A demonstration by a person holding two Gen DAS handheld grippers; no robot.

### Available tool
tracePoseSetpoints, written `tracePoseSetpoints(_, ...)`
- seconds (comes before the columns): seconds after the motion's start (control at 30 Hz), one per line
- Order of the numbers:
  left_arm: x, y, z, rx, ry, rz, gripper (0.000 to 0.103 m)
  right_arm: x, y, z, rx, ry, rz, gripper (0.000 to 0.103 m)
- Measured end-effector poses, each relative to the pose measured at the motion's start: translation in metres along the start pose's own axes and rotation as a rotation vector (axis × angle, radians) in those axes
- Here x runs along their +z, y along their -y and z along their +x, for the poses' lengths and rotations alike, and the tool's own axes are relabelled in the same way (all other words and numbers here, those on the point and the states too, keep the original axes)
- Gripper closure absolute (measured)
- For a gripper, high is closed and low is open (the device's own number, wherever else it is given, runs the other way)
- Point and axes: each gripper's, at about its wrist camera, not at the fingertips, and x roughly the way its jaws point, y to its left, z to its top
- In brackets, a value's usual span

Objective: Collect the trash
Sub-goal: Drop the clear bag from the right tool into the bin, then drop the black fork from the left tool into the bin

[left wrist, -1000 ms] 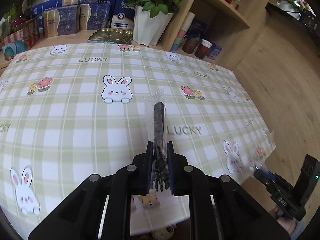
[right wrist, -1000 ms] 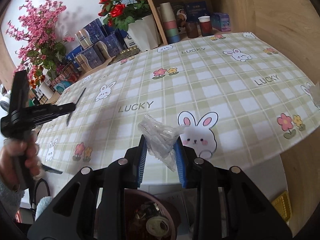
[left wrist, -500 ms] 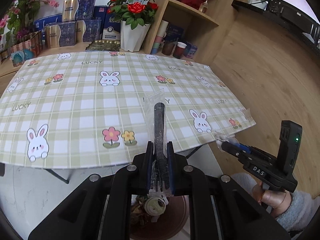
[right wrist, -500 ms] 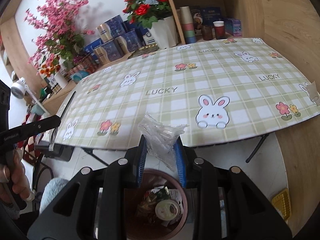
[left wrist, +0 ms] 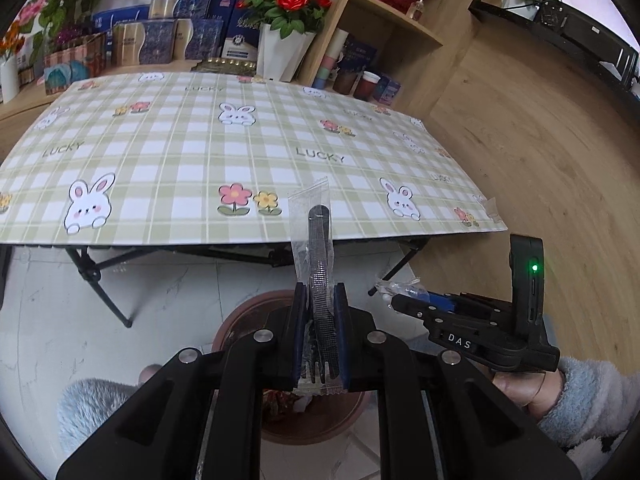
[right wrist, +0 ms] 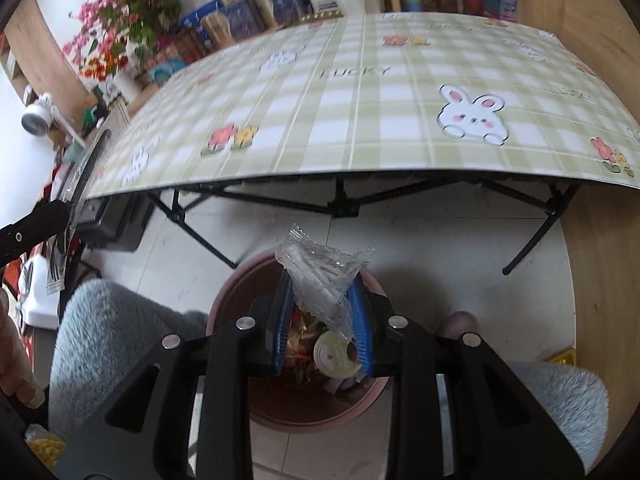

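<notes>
My left gripper (left wrist: 320,300) is shut on a black plastic fork in a clear wrapper (left wrist: 318,248), held upright above a brown round trash bin (left wrist: 244,316) on the floor. My right gripper (right wrist: 322,288) is shut on a crumpled clear plastic wrapper (right wrist: 320,276) directly over the same bin (right wrist: 236,292), which holds mixed trash and a round lid (right wrist: 334,358). In the left wrist view the right gripper (left wrist: 396,298) is to the right, wrapper at its tips. In the right wrist view the left gripper's wrapped fork (right wrist: 60,256) shows at the far left.
The folding table with a green plaid bunny cloth (left wrist: 240,160) stands beyond the bin, its black legs (right wrist: 340,200) close behind it. Shelves, boxes and a white pot of red roses (left wrist: 284,52) line the back. A grey fuzzy slipper (right wrist: 104,328) sits left of the bin.
Both grippers have pulled back from over the table and dropped lower, still holding their items. The bin now lies right under both.
</notes>
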Motion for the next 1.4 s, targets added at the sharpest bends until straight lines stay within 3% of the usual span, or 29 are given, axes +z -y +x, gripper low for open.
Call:
tracePoseSetpoints(0.33,-0.013,-0.005,0.007,0.002,-0.025,-0.017,0.089,0.003,-0.009,-0.008,-0.005,0.033,-0.039,0.060)
tracePoseSetpoints(0.4,-0.014,-0.005,0.009,0.002,-0.031,-0.018,0.089,0.005,-0.009,-0.014,-0.006,0.058,-0.043,0.051)
tracePoseSetpoints(0.5,-0.016,-0.005,0.013,0.004,-0.043,-0.019,0.089,0.008,-0.010,-0.022,-0.016,0.095,-0.054,0.045)
tracePoseSetpoints(0.57,-0.017,-0.005,0.014,0.006,-0.050,-0.020,0.089,0.010,-0.011,-0.029,-0.038,0.131,-0.065,0.031)
tracePoseSetpoints(0.73,-0.018,-0.003,0.019,0.010,-0.065,-0.016,0.089,0.013,-0.010,-0.044,-0.103,0.218,-0.077,0.010)
tracePoseSetpoints(1.0,-0.022,-0.005,0.033,0.011,-0.120,-0.036,0.089,0.012,0.002,-0.055,-0.175,0.294,-0.045,0.006)
tracePoseSetpoints(1.17,-0.029,-0.012,0.049,0.005,-0.189,-0.081,0.089,0.009,0.010,-0.053,-0.178,0.286,-0.022,0.006)
tracePoseSetpoints(1.4,-0.029,-0.010,0.058,0.002,-0.223,-0.082,0.089,0.006,0.011,-0.050,-0.177,0.279,-0.013,0.006)
